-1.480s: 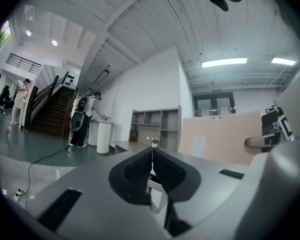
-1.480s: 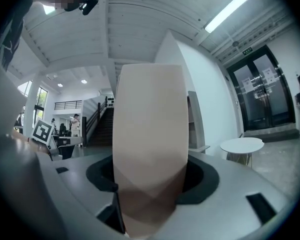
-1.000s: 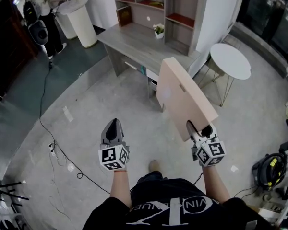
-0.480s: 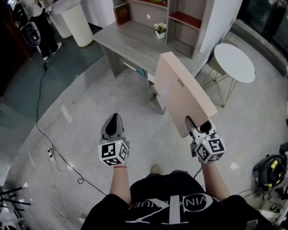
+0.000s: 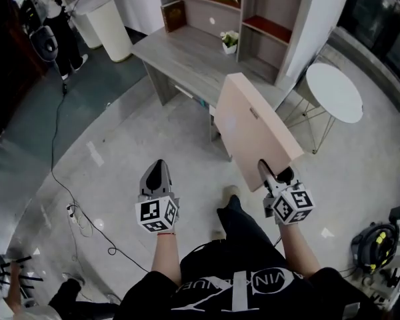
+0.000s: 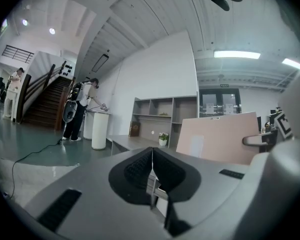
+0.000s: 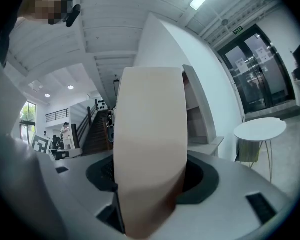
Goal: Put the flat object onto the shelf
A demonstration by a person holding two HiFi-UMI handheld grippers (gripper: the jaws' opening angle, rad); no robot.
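The flat object (image 5: pixel 253 129) is a thick beige panel standing on edge and tilted, carried in the air in front of the desk. My right gripper (image 5: pixel 273 173) is shut on its near lower corner; in the right gripper view the panel (image 7: pixel 150 134) fills the gap between the jaws edge-on. My left gripper (image 5: pixel 158 177) is level to the left, shut with nothing in it, its pads (image 6: pixel 140 171) pressed together. The shelf (image 5: pixel 253 15) is a grey open unit with red-brown boards at the back of the desk, also in the left gripper view as the shelf (image 6: pixel 160 116) left of the panel (image 6: pixel 220 139).
A grey desk (image 5: pixel 187 55) with a small potted plant (image 5: pixel 229 42) stands below the shelf. A round white table (image 5: pixel 334 92) is to the right, a white bin (image 5: pixel 107 19) and a person (image 5: pixel 50 29) at far left. A cable (image 5: pixel 60 172) crosses the floor. A yellow-black machine (image 5: pixel 373 245) sits lower right.
Both grippers and the panel have moved forward toward the desk and shelf, which now lie nearer. A leg has stepped forward between the grippers. The grip is the same.
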